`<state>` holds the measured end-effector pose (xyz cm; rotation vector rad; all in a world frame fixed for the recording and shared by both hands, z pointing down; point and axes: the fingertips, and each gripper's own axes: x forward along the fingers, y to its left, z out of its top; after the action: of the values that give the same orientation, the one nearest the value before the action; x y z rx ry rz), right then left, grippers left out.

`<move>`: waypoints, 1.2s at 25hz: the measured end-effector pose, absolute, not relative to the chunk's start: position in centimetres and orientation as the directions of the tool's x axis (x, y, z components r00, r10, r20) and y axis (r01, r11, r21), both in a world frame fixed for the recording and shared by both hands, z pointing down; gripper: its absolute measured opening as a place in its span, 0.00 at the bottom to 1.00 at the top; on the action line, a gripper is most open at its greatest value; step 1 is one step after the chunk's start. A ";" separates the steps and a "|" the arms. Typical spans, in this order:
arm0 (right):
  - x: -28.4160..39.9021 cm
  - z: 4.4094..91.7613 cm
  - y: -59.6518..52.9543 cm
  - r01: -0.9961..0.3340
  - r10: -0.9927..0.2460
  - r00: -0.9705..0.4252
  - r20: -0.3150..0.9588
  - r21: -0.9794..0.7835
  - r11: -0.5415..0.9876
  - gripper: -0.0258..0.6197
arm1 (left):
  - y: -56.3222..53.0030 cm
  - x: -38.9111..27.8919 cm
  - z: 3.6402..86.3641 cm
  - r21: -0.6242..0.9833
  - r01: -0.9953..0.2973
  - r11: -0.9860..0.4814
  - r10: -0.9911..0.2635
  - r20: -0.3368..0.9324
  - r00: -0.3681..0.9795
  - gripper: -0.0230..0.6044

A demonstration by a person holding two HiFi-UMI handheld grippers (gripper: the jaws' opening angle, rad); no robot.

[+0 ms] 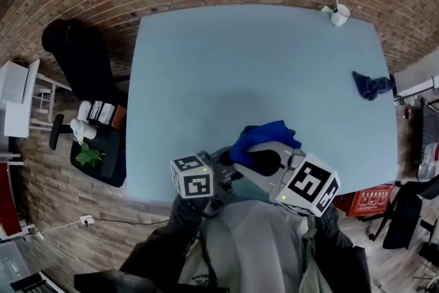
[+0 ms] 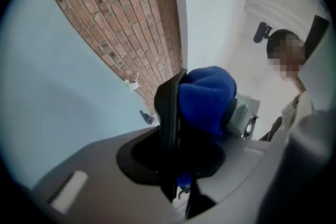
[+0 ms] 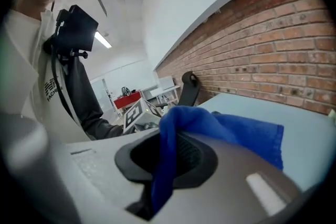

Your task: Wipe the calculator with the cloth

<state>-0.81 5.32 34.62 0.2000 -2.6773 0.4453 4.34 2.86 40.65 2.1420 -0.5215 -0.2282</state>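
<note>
My left gripper [image 1: 230, 168] [image 2: 176, 170] is shut on a thin dark calculator [image 2: 168, 123], held edge-on close in front of the person's chest, over the table's near edge. My right gripper [image 1: 252, 156] [image 3: 157, 165] is shut on a bright blue cloth [image 1: 264, 137] [image 3: 226, 131]. The cloth bunches against the calculator's right face [image 2: 207, 97] in the left gripper view. In the head view the cloth and the grippers hide most of the calculator. The left gripper's marker cube [image 3: 135, 112] shows behind the cloth in the right gripper view.
The light blue table [image 1: 247, 72] stretches ahead to a brick wall. A second dark blue cloth [image 1: 372, 85] lies near its right edge, and a white cup [image 1: 339, 14] stands at the far right corner. A black chair [image 1: 82, 58] and a cart with a plant [image 1: 96, 147] stand on the left.
</note>
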 end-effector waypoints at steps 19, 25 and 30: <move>4.5 41.1 3.0 -0.417 -0.194 -0.872 0.449 -0.473 0.776 0.11 | 1.6 -0.2 42.9 0.918 -0.255 -0.304 -0.641 0.001 0.767 0.18; 2.4 41.6 7.1 -0.319 -0.059 -0.881 0.469 -0.499 0.806 0.11 | 1.9 -0.9 43.1 0.921 -0.264 -0.288 -0.678 -0.001 0.735 0.18; -0.4 42.7 11.1 -0.204 0.071 -0.879 0.472 -0.505 0.839 0.11 | 1.9 -0.2 42.4 0.922 -0.254 -0.294 -0.671 -0.010 0.742 0.18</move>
<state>-0.38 11.07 42.71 0.0975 -2.5329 0.7690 -0.16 1.93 42.39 1.8702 -0.7137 -0.4868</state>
